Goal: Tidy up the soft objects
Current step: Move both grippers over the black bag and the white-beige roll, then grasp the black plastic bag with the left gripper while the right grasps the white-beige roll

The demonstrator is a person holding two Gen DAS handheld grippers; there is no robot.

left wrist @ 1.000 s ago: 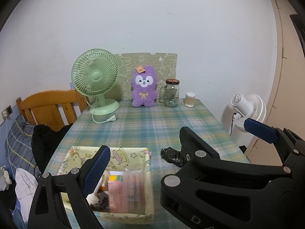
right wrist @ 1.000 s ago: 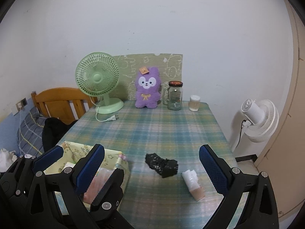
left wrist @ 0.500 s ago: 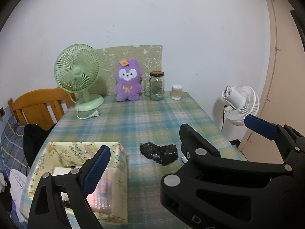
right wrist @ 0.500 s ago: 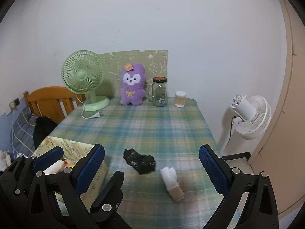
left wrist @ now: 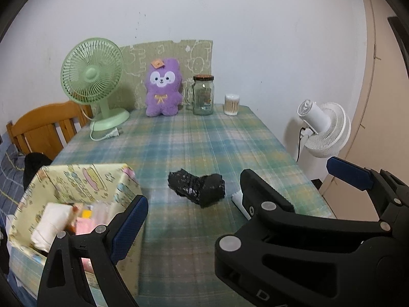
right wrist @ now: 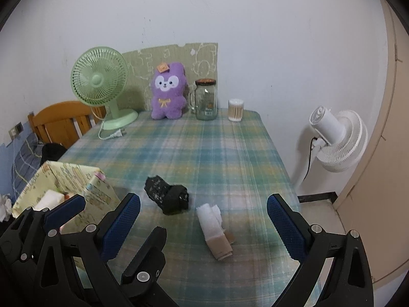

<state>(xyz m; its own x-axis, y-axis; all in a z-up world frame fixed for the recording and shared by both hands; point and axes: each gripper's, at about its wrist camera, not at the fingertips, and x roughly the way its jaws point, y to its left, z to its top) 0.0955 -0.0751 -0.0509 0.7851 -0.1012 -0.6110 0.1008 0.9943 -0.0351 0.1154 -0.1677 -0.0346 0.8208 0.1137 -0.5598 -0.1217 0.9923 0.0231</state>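
Hanging above the near edge of the plaid table (right wrist: 204,153), the right gripper (right wrist: 204,220) has its blue-padded fingers (right wrist: 283,220) spread wide with nothing between them. The left gripper (left wrist: 235,199) is also wide open and empty, with one finger over the box.

Just before the right gripper lies a rolled white and beige sock (right wrist: 214,230), flat on the cloth. A little farther from it, close but not touching, lies the black sock (right wrist: 167,198), crumpled into a dark lump with small pale dots. Left of the black sock stands the yellow patterned box (left wrist: 76,179), which holds a white roll (left wrist: 49,223) and pink soft items.

Far behind the black sock, at the wall, stand a green fan (left wrist: 93,76), a purple plush toy (left wrist: 162,88), a glass jar (left wrist: 203,94) and a cotton swab container (left wrist: 231,104).
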